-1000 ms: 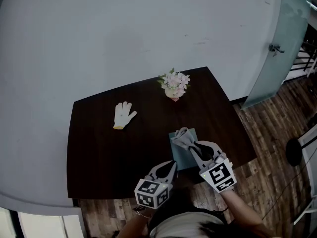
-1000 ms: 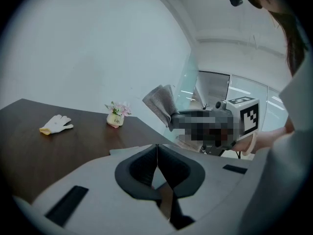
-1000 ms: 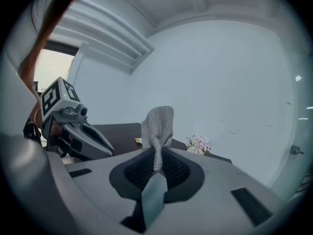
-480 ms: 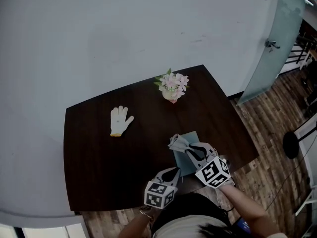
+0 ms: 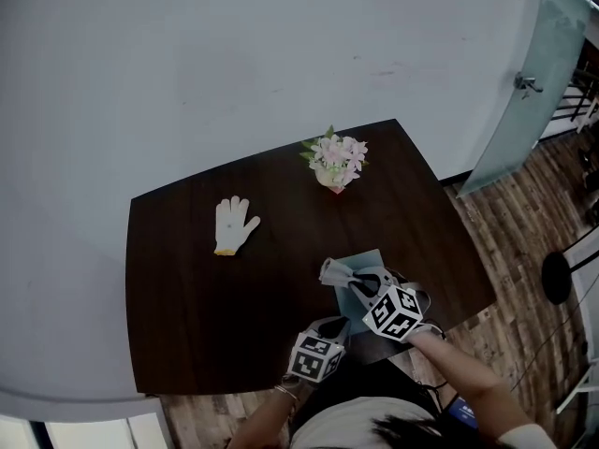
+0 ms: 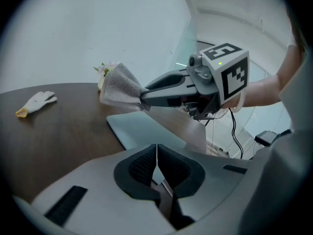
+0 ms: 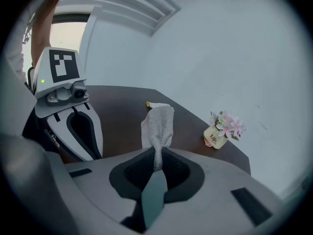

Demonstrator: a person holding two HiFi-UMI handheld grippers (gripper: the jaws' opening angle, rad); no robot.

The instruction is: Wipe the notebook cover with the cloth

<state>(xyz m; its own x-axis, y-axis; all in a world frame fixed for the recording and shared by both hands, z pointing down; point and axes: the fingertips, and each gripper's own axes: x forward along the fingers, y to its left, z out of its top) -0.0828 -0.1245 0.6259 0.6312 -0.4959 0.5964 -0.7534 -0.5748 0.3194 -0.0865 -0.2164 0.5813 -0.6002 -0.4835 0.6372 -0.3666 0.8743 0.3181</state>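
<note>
The right gripper (image 7: 155, 164) pinches the grey cloth (image 7: 157, 124) over the notebook (image 6: 142, 129), which lies near the table (image 5: 187, 279) edge; the left gripper (image 6: 156, 163) is closed, empty; most wiping seemingly remains

White glove (image 5: 235, 224) and potted pink flowers (image 5: 337, 162) on dark table (image 5: 187, 297), well apart
</note>
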